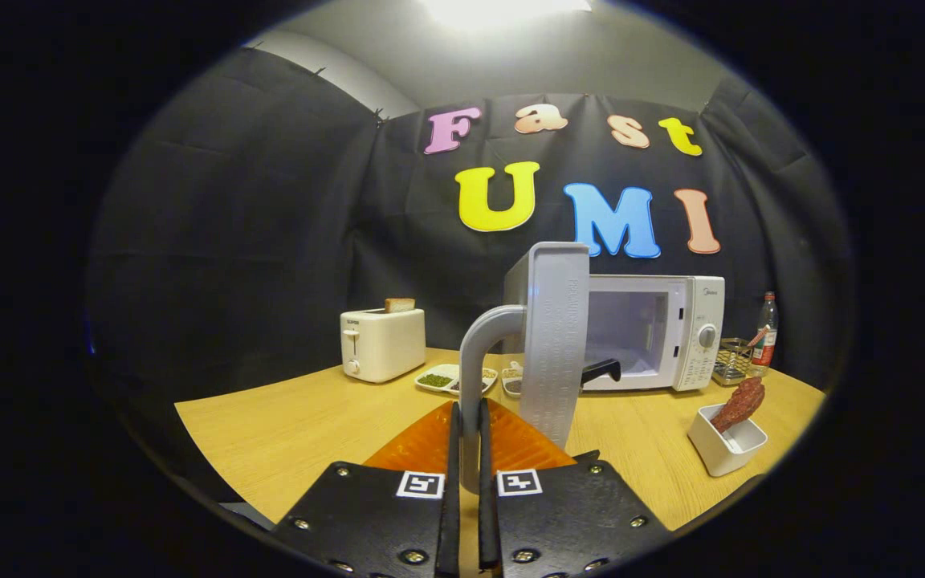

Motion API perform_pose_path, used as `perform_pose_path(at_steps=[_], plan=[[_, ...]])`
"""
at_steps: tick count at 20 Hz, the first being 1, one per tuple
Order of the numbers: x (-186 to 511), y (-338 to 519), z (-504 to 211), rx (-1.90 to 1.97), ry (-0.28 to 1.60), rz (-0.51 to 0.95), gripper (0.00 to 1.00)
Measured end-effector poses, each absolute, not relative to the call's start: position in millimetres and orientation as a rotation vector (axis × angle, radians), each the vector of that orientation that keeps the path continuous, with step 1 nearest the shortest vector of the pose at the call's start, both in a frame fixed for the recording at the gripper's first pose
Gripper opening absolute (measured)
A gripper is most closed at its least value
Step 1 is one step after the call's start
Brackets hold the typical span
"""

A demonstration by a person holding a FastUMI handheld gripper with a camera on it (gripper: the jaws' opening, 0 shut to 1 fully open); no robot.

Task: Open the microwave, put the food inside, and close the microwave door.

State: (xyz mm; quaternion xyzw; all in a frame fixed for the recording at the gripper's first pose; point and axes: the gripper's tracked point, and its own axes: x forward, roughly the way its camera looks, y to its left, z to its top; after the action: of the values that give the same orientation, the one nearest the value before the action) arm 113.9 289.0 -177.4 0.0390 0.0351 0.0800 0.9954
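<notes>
The white microwave (695, 333) stands at the back of the wooden table, and its cavity (627, 329) is lit and exposed. Its grey door (559, 345) is swung out towards me and seen edge-on. My gripper (468, 413) is shut on the door's curved grey handle (474, 353), which runs down between the two fingers. The food, a reddish-brown piece (739, 404), leans in a white square bowl (726, 445) on the table, right of the fingers and in front of the microwave.
A white toaster (382, 343) with a slice of bread stands at the back left. Small dishes of spices (442, 379) lie between toaster and microwave. A black handle-like part (601, 371) sticks out below the door opening. A wire rack (731, 361) and a bottle (764, 331) stand right of the microwave.
</notes>
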Motion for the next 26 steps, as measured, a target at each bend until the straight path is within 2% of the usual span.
perform_pose_path(at_steps=[7,13,24,26], plan=[[86.7,326.9,-163.8,0.102,0.069,0.368,0.09],[69.4,279.2,-147.1,0.081,0.047,0.446,0.1],[91.8,100.7,-148.0,0.04,0.036,0.213,0.09],[97.9,75.6,-155.8,0.086,0.039,0.184,0.3]])
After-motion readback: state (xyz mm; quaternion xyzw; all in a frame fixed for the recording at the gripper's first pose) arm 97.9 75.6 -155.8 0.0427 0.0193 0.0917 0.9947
